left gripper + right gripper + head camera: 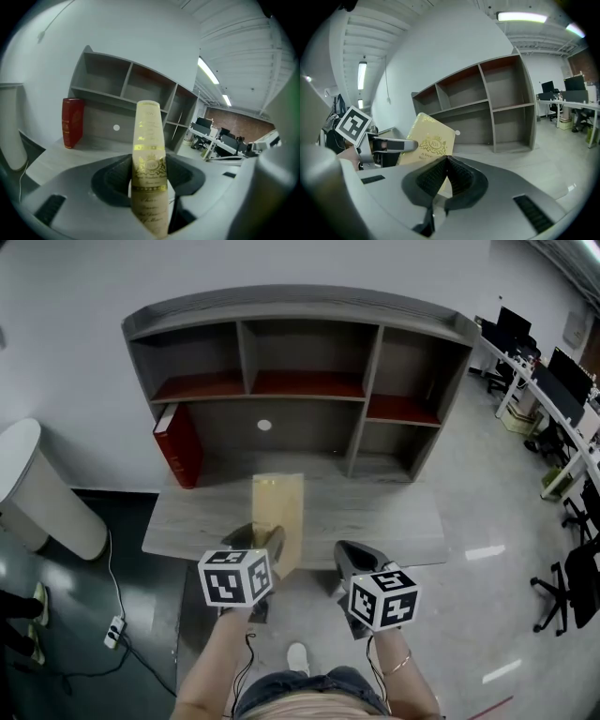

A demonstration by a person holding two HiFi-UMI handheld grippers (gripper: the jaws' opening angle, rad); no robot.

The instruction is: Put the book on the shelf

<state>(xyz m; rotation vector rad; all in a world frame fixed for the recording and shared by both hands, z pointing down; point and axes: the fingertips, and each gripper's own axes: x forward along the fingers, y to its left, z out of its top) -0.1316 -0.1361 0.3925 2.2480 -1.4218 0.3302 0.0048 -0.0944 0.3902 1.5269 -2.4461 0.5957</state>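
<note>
A cream book with gold print [279,510] stands upright in the air in front of the desk, and my left gripper [264,542] is shut on its lower part. In the left gripper view the book's spine [150,154] rises between the two dark pads. My right gripper [354,561] hangs just right of the book, shut and empty; in its own view its jaw tips [446,161] meet, with the book's cover [427,140] behind them. The grey shelf unit [300,390] stands on the desk ahead. A red book [178,444] stands upright at its lower left.
The grey desk [394,521] carries the shelf unit, whose other compartments hold nothing. A white rounded column [47,488] stands at the left, and a power strip [114,626] with cable lies on the dark floor. Office desks and chairs [562,418] line the right side.
</note>
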